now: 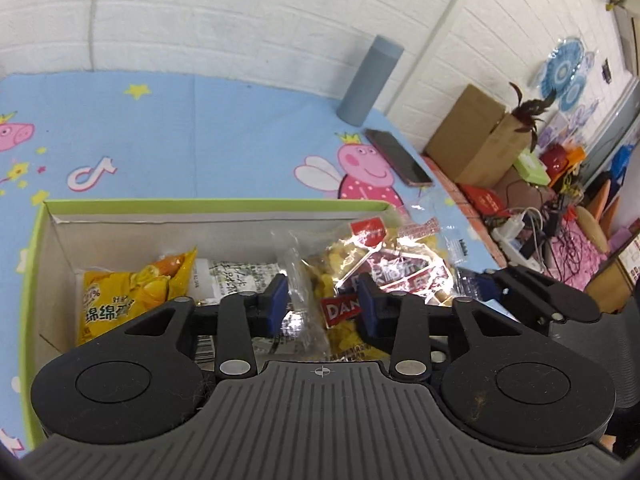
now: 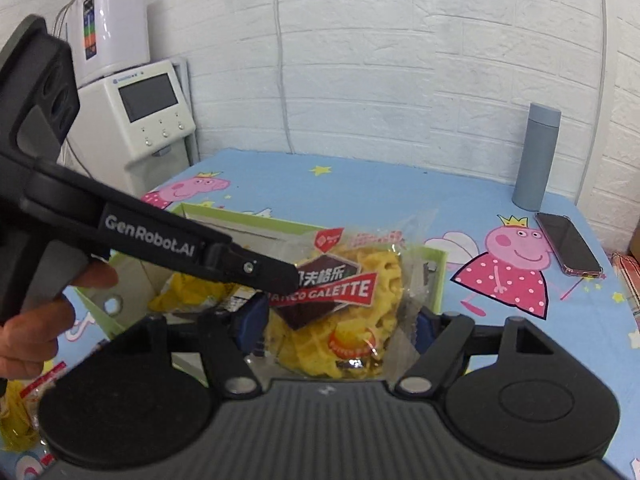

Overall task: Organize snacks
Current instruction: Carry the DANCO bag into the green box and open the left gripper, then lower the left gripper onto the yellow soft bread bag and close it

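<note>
Galette waffle packet (image 2: 336, 312): over the green-rimmed box (image 1: 32, 264), between the right gripper (image 2: 340, 324) fingers, contact unclear. Left gripper (image 1: 322, 304): fingers parted, clear wrapper edge between. Box's near side hidden behind grippers.

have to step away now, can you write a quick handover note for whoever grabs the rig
Left gripper: jaws open, clear edge of the galette bag between them, not pinched.
Right gripper: jaws around the bag; unclear whether they press it.
Bag hangs over the green box, partly above its rim.
Done: yellow snack bag is inside.
Left: settle the galette bag in, then box the loose pack on the table.
</note>
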